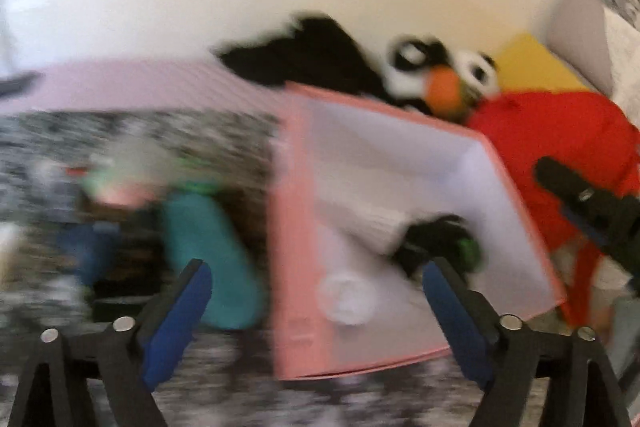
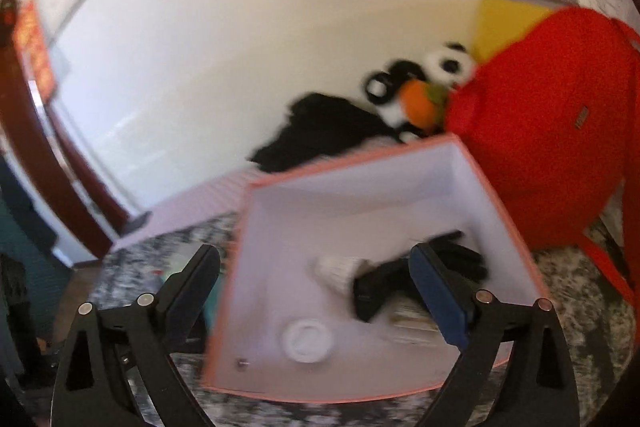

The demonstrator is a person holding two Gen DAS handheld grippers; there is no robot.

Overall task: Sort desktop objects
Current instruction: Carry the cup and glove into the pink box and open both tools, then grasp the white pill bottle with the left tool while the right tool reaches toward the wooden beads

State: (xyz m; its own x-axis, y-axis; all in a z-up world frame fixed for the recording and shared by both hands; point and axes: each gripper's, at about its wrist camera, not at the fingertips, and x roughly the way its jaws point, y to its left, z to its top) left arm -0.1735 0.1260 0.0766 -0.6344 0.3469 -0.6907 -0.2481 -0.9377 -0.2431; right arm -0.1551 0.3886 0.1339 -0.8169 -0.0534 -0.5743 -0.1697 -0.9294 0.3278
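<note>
Left wrist view: the left gripper (image 1: 316, 303) stands wide, nothing between its blue pads. Ahead and slightly right of it sits the pink box (image 1: 292, 227), open at the top, on the speckled tabletop (image 1: 224, 403). Inside lie a white round lid (image 1: 347, 297) and a black item (image 1: 440, 243) with a pale part; blur prevents closer identification. To the left of the box, outside it, a teal object (image 1: 208, 255) lies with its long axis running away from the camera, just beyond the left finger. Other items further left are too smeared to name. The right gripper's tip (image 1: 580, 199) enters at the right edge.

Right wrist view: the right gripper (image 2: 316, 301) is likewise wide and empty, poised above the box's near rim. The black item (image 2: 384, 287) lies almost under the right finger. A red bag (image 2: 552, 131) and a plush toy (image 2: 420, 91) stand behind.

Judgement: the teal object remains unsorted, and the left gripper is the nearer to it.
</note>
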